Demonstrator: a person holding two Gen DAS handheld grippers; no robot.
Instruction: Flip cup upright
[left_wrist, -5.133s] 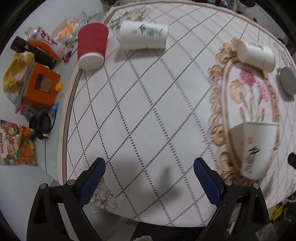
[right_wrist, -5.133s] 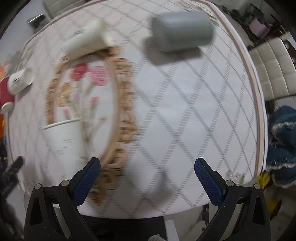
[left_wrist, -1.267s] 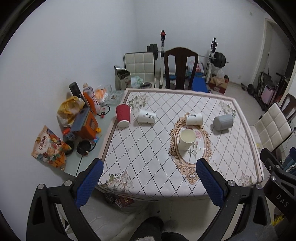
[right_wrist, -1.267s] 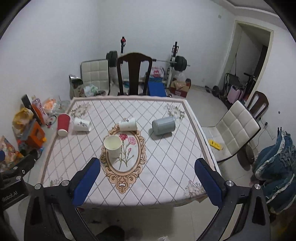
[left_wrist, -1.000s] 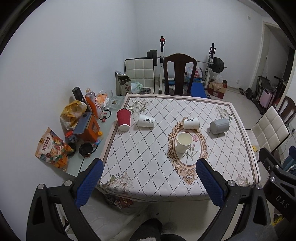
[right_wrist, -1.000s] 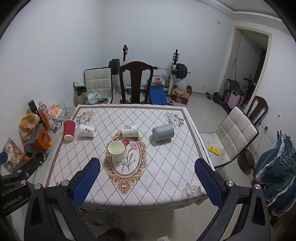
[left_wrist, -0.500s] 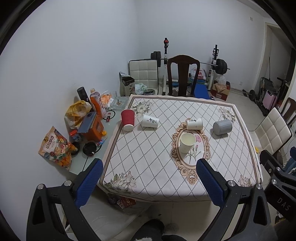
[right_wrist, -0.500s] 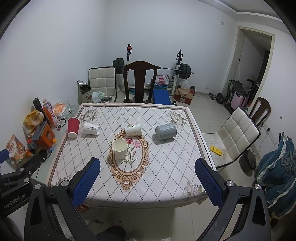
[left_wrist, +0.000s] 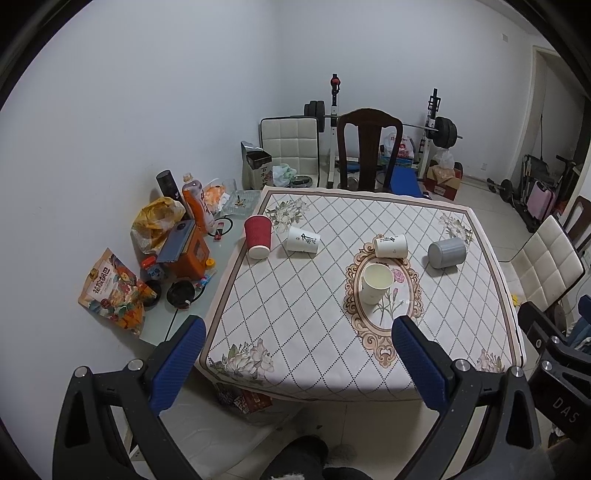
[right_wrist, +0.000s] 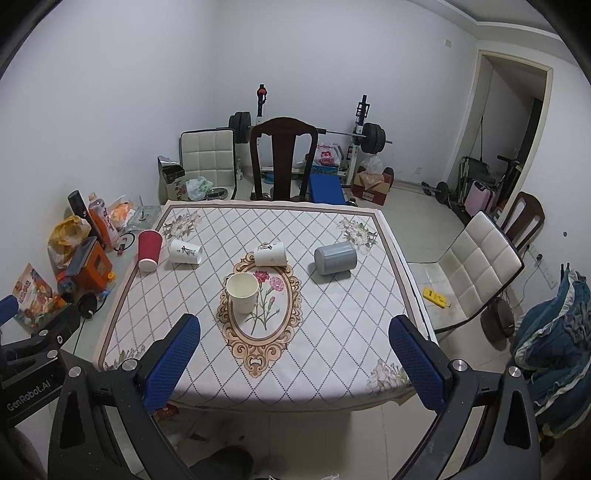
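A white paper cup (left_wrist: 376, 283) (right_wrist: 242, 292) stands upright, mouth up, on the oval floral mat (left_wrist: 400, 310) (right_wrist: 271, 325). Two white printed cups (left_wrist: 390, 246) (left_wrist: 303, 240) lie on their sides behind it. A grey cup (left_wrist: 447, 252) (right_wrist: 335, 257) lies on its side at the right. A red ribbed cup (left_wrist: 258, 236) (right_wrist: 149, 250) stands mouth down at the left edge. My left gripper (left_wrist: 295, 362) and right gripper (right_wrist: 293, 360) are open and empty, held well back from the table's near edge.
The table (left_wrist: 280, 332) carries a diamond-pattern cloth. A side surface at the left holds snack bags (left_wrist: 110, 291), bottles and an orange box (left_wrist: 190, 254). A dark wooden chair (left_wrist: 369, 147) stands behind the table, white chairs (right_wrist: 476, 258) and gym weights around it.
Both grippers have drawn far back and up from the table over five seconds. In the last second the view shifted only slightly; the cups have not moved.
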